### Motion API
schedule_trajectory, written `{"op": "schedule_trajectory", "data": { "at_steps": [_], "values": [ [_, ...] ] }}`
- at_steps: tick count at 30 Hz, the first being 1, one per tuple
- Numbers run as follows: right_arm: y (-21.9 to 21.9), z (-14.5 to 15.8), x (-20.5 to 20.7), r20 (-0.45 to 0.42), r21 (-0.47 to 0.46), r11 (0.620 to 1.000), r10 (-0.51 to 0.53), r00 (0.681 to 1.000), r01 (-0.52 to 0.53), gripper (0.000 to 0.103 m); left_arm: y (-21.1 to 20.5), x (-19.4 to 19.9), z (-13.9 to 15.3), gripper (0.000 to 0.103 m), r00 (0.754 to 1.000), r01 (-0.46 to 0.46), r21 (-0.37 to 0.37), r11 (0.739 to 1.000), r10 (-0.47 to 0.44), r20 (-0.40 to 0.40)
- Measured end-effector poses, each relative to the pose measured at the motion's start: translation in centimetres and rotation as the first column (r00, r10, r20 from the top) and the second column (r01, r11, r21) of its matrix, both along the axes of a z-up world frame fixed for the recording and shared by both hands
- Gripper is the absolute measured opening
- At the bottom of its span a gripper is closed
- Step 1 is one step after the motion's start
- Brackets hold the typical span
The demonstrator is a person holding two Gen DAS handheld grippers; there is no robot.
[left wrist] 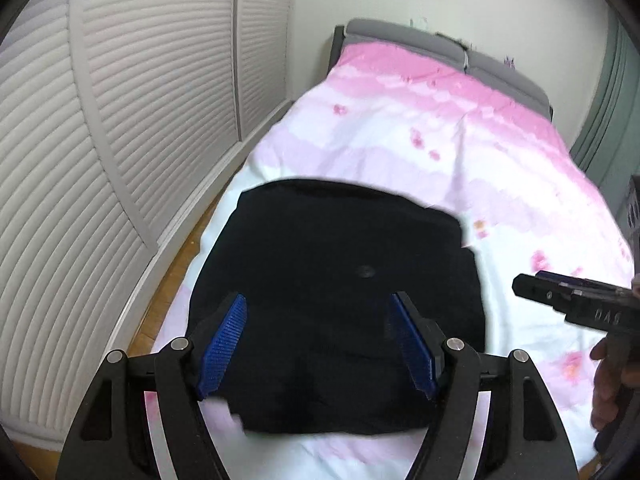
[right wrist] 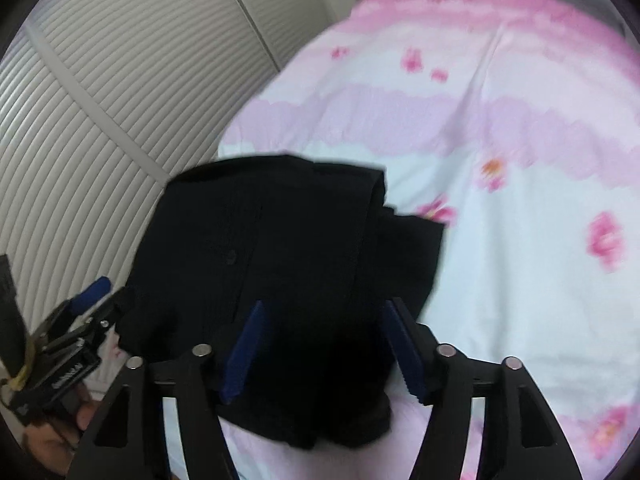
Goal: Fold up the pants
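The black pants [left wrist: 340, 248] lie folded into a compact bundle on the pink and white bed cover [left wrist: 460, 152], close to its left edge. My left gripper [left wrist: 318, 298] hovers over the near half of the bundle, jaws open, blue pads clear of the cloth. The right gripper [left wrist: 528, 284] shows at that view's right edge, off the bundle's right side. In the right wrist view the pants [right wrist: 280, 232] fill the middle, with a looser flap sticking out at their right. My right gripper [right wrist: 326, 304] stands open over them, with dark cloth showing between the pads. The left gripper [right wrist: 108, 292] shows at lower left.
White louvred closet doors [left wrist: 120, 140] run along the left of the bed, with a strip of wooden floor [left wrist: 176, 276] between. A grey headboard [left wrist: 460, 52] closes the far end. The bed cover [right wrist: 520, 200] stretches away to the right. A hand [left wrist: 612, 384] holds the right gripper.
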State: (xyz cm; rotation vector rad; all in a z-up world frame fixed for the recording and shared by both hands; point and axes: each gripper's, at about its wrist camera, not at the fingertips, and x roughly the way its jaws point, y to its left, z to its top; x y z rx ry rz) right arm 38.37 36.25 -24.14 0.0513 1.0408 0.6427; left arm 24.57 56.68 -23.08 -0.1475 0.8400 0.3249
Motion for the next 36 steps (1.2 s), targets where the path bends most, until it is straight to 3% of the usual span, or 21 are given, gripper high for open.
{"op": "schedule_trajectory", "data": {
  "at_steps": [4,6,11,15,21,24,29,36],
  "values": [
    [-4.8,6.2,-4.1,0.119,-0.040,0.999,-0.007,0.993,0.012,0.065,-6.4,-3.7,5.5,0.077,0.999,-0.028,0.031,0.999,0.027,0.038],
    [-8.4,9.3,-6.5,0.168,-0.043,0.999,-0.022,0.986,0.030,0.066,-10.4,-5.9,8.2,0.090,0.996,-0.047,0.039,0.998,0.043,0.077],
    [-21.6,15.9,-13.1,0.210,-0.006,0.996,-0.086,0.974,0.090,0.075,-21.3,-11.3,13.8,0.092,0.991,-0.070,0.051,0.996,0.064,0.113],
    [-31.6,19.8,-18.3,0.251,0.018,0.992,-0.128,0.959,0.127,0.081,-31.5,-16.6,17.5,0.103,0.989,-0.082,0.041,0.996,0.076,0.129],
    [-45.6,24.6,-26.4,0.312,-0.009,0.978,-0.193,0.930,0.206,0.085,-43.7,-22.2,21.3,0.103,0.994,-0.014,0.013,1.000,0.012,0.112],
    [-51.4,27.0,-29.9,0.346,-0.008,0.965,-0.243,0.906,0.262,0.086,-48.1,-24.5,23.1,0.103,0.993,0.018,0.018,1.000,-0.020,0.118],
    [-57.5,29.8,-34.6,0.382,0.015,0.934,-0.336,0.861,0.358,0.090,-52.5,-27.4,25.1,0.103,0.989,0.075,0.033,0.997,-0.079,0.127],
    [-60.4,31.8,-39.9,0.414,0.012,0.902,-0.398,0.819,0.432,0.090,-55.1,-30.7,26.9,0.103,0.979,0.147,0.072,0.986,-0.156,0.133]
  ]
}}
